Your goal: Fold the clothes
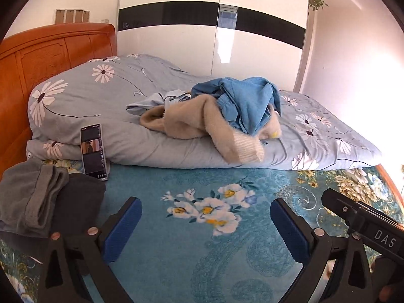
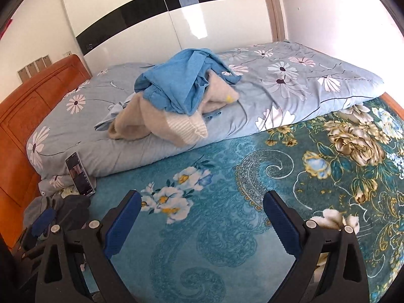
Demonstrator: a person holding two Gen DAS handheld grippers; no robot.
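A heap of unfolded clothes lies on the folded quilt: a blue garment (image 1: 247,98) on top of a fluffy beige sweater (image 1: 199,118), with a pale blue piece (image 1: 151,101) behind. The same blue garment (image 2: 181,85) and beige sweater (image 2: 161,123) show in the right wrist view. Folded grey garments (image 1: 38,197) lie at the left on the teal floral bedspread (image 1: 176,252). My left gripper (image 1: 205,217) is open and empty over the bedspread. My right gripper (image 2: 202,212) is open and empty too, and its body (image 1: 363,217) shows at the right of the left wrist view.
A phone (image 1: 93,151) leans upright against the light blue daisy quilt (image 1: 101,96). An orange wooden headboard (image 1: 50,50) stands at the left. A white wardrobe with a black band (image 1: 202,25) is behind the bed. The left gripper's blue pad (image 2: 43,221) shows over the grey clothes.
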